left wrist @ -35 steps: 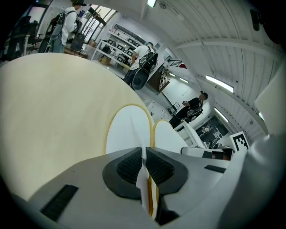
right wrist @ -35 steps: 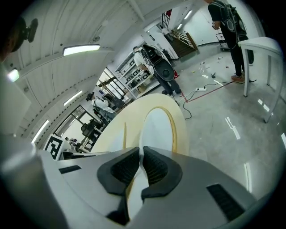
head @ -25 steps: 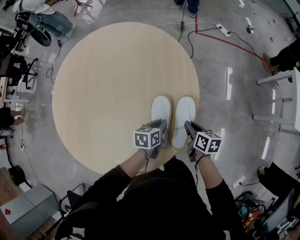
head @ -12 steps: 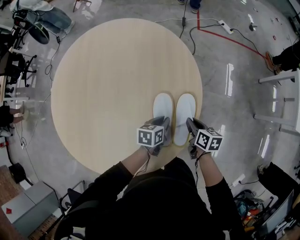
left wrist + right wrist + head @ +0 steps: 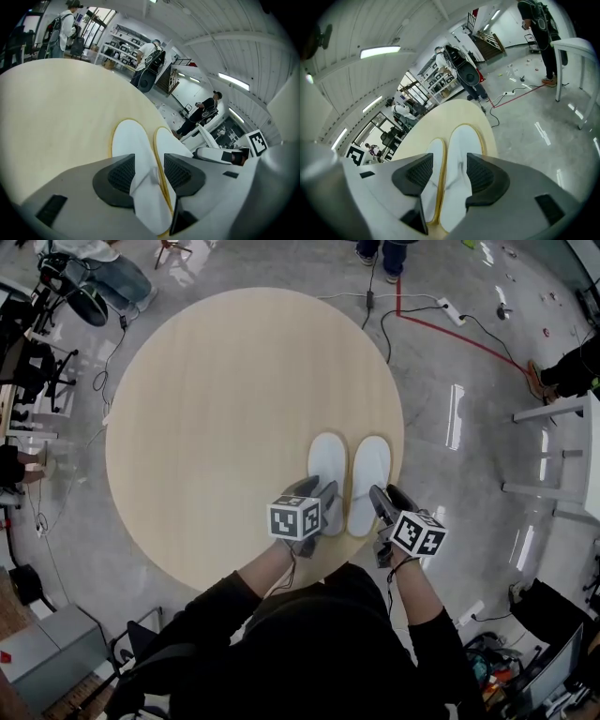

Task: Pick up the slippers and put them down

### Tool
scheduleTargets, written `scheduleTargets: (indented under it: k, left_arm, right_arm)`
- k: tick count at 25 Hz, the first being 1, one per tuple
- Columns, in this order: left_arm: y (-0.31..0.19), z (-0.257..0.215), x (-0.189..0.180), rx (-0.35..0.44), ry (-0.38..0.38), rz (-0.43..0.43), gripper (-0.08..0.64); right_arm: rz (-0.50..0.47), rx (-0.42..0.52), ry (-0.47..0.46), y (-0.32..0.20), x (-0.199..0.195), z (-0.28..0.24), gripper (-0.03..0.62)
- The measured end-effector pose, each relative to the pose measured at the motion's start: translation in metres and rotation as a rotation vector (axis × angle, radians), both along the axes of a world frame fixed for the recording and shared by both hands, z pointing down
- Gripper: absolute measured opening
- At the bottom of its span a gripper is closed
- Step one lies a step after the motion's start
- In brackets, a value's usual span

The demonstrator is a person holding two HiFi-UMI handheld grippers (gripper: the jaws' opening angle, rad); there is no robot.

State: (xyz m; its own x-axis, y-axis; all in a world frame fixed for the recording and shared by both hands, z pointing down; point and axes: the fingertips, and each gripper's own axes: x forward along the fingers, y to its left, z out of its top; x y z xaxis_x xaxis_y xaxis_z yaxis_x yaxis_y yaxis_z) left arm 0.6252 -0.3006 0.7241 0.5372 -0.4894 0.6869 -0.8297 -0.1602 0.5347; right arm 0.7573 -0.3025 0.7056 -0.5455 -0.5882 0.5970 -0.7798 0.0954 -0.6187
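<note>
Two white slippers with yellow rims lie side by side on the round wooden table (image 5: pixel 234 399), heels near its near edge. My left gripper (image 5: pixel 319 495) sits over the heel end of the left slipper (image 5: pixel 327 465). Its jaws have just been opening, and the slipper (image 5: pixel 127 143) lies between the pads without being pressed. My right gripper (image 5: pixel 379 499) stands likewise at the right slipper (image 5: pixel 369 474). Its jaws have just been opening too, and they straddle that slipper (image 5: pixel 461 143) loosely. The right slipper (image 5: pixel 169 146) and the left slipper (image 5: pixel 434 157) each show in the other gripper's view.
The slippers lie close to the table's near right edge, with grey floor beyond. Cables and a power strip (image 5: pixel 450 306) run over the floor at the far right. A white table (image 5: pixel 562 409) stands at the right, office chairs (image 5: pixel 56 306) at the left. People stand further off.
Both slippers lie where they were on the table, and both hands have stayed at their heel ends. The head view shifted slightly.
</note>
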Motion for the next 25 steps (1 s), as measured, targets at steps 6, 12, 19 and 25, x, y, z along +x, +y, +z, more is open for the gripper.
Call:
scheduleTargets:
  k: [6,12,19,25]
  left_arm:
    - [0.022,-0.042,-0.003,0.046,0.105,0.0,0.187]
    - [0.067,-0.1,0.019,0.152,0.205,0.152,0.186]
    - [0.12,-0.143,0.033,0.258,0.286,0.284,0.184]
    - [0.154,-0.147,0.008,0.243,0.402,0.261,0.023]
  right_arm:
    - [0.057,0.056,-0.054,0.019,0.008,-0.038,0.213]
    - [0.015,0.134,-0.103,0.053,-0.02,-0.088,0.212]
    - [-0.009,0.21,-0.107,0.099,-0.032,-0.127,0.062]
    - [-0.048,0.211,-0.193,0.135,-0.061,-0.135,0.015]
